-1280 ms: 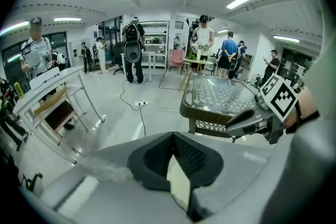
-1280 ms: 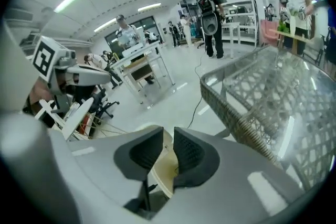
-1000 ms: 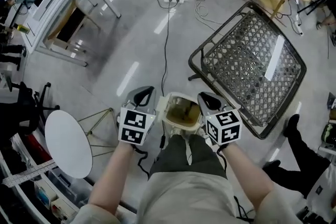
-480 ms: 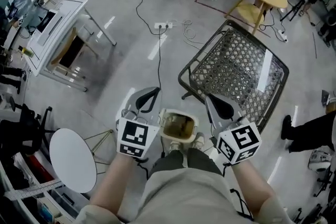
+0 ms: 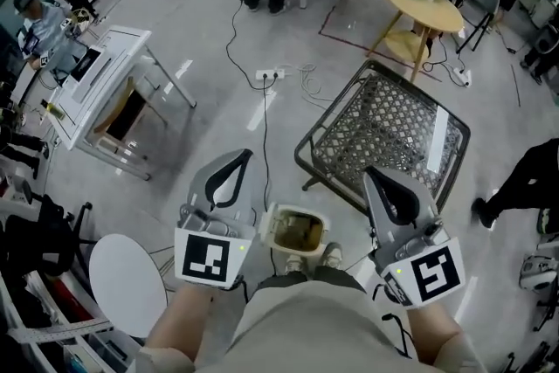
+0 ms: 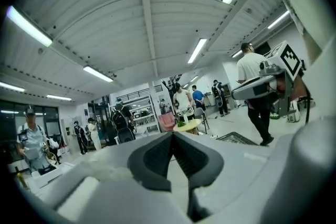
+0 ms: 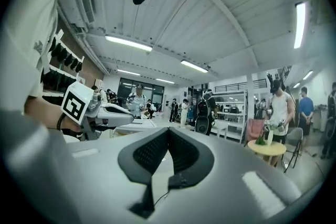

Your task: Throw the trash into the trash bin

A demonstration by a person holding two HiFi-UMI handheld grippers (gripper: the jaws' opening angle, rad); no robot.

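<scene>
A small white trash bin stands on the floor right in front of the person's feet, with brownish trash inside. My left gripper hangs above the bin's left side and my right gripper above its right side. Both are raised, roughly level and apart from the bin. The left gripper's jaws meet at the tips with nothing between them. The right gripper's jaws are shut and empty too. Each gripper view looks out over the room, not at the bin.
A tilted metal mesh chair lies beyond the bin to the right. A round white side table stands near left, a white desk farther left. A power strip with cable lies on the floor. Several people and a yellow round table are at the back.
Both grippers have risen away from the bin and spread a little apart, now looking larger in the head view. That view has tilted up, showing more of the room.
</scene>
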